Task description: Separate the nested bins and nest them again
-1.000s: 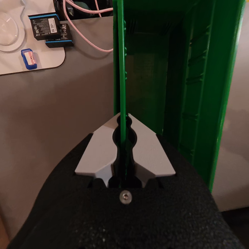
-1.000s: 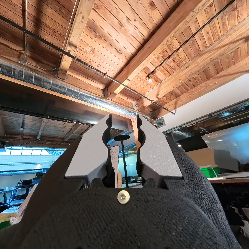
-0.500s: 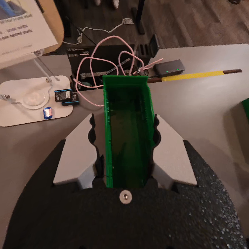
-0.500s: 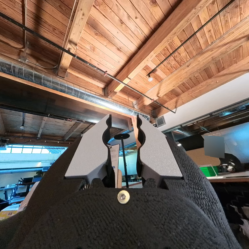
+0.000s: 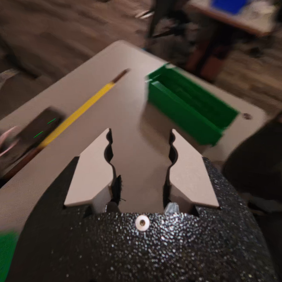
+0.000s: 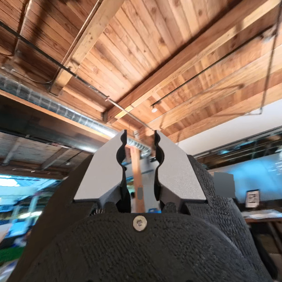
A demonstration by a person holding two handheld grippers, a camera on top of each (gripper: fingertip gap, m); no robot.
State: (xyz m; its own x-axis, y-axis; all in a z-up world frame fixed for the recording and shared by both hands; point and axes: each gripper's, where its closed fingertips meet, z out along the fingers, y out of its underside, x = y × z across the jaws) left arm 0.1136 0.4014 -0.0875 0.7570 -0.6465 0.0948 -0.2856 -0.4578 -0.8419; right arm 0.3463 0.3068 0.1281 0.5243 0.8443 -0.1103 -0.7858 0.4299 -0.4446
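In the blurred left wrist view a long green bin [image 5: 187, 105] stands on the grey table [image 5: 125, 106], ahead and to the right of my left gripper [image 5: 140, 131]. That gripper is open, with bare table between its fingers. A patch of green [image 5: 7, 250] shows at the lower left edge of this view. My right gripper [image 6: 140, 132] points up at the wooden ceiling; its fingers stand apart with nothing between them. No bin shows in the right wrist view.
A yellow and brown stick [image 5: 82, 109] lies diagonally on the table to the left, next to a black device with green lights [image 5: 39, 126]. A dark rounded shape [image 5: 256, 160] is at the right edge. Floor and furniture lie beyond the table's far edge.
My left gripper was shut on a green bin's wall, then opened and let it go. It has since swung right, away from that bin. The right gripper has turned a little, still open.
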